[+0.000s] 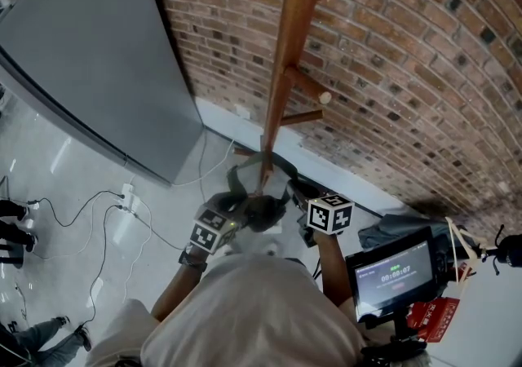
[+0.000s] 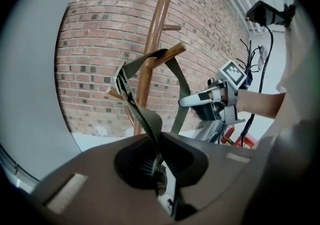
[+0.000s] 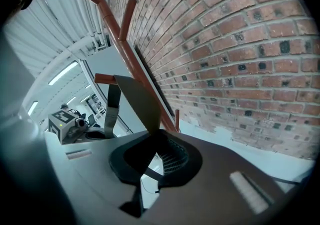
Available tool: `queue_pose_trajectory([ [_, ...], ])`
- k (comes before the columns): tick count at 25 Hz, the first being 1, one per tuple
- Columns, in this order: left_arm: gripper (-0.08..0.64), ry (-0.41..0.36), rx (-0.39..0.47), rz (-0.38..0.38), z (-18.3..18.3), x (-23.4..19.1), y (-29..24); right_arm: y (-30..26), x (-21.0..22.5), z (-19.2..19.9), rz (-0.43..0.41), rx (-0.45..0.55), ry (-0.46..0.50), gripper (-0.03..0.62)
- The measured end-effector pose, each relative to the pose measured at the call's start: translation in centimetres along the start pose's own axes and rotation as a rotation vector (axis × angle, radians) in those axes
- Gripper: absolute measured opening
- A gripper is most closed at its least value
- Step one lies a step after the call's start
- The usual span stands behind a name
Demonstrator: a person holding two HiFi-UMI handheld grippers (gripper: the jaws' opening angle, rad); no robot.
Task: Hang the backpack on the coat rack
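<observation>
The wooden coat rack (image 1: 283,64) stands against the brick wall, with pegs sticking out at several heights. An olive backpack strap (image 2: 142,69) loops over a low peg (image 2: 169,52). My left gripper (image 2: 159,169) is shut on one run of that strap, below the peg. My right gripper (image 3: 150,161) is shut on the other run of the strap (image 3: 137,99), which rises to the same peg (image 3: 104,78). In the head view both grippers, left (image 1: 238,217) and right (image 1: 292,201), sit close together at the pole's foot with the strap (image 1: 243,171) between them. The backpack's body is hidden.
A tall grey panel (image 1: 98,55) stands left of the rack. Cables (image 1: 106,214) and a white power strip (image 1: 126,192) lie on the pale floor at left. A camera with a lit screen (image 1: 393,271) stands at the right, with a red tag (image 1: 431,314) below it.
</observation>
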State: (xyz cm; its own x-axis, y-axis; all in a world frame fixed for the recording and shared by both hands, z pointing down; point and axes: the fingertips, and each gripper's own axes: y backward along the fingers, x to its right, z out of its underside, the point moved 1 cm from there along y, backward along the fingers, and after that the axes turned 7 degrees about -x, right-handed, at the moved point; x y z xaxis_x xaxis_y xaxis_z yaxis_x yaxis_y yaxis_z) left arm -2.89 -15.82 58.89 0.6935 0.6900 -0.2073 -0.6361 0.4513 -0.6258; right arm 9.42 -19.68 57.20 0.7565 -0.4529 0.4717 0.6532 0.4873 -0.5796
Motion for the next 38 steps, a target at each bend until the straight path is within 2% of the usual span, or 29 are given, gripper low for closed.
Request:
queue_pose_trajectory([
  [14, 0.015, 0.004, -0.029, 0.004, 1.1, -0.9, -1.8, -1.3, 0.4, 1.2, 0.002, -0.049, 0.004, 0.009],
  [24, 0.015, 0.126, -0.012, 0.031, 1.3, -1.7, -2.0, -2.6, 0.5, 1.6, -0.011, -0.073, 0.001, 0.009],
  [31, 0.015, 0.150, -0.020, 0.053, 2.4, -2.0, -3.1, -3.7, 0.3, 1.5, -0.028, -0.094, 0.015, 0.011],
  [38, 0.015, 0.210, -0.003, 0.079, 1.8, -2.4, -3.9, -4.6, 0.4, 1.6, -0.037, -0.108, 0.015, 0.011],
])
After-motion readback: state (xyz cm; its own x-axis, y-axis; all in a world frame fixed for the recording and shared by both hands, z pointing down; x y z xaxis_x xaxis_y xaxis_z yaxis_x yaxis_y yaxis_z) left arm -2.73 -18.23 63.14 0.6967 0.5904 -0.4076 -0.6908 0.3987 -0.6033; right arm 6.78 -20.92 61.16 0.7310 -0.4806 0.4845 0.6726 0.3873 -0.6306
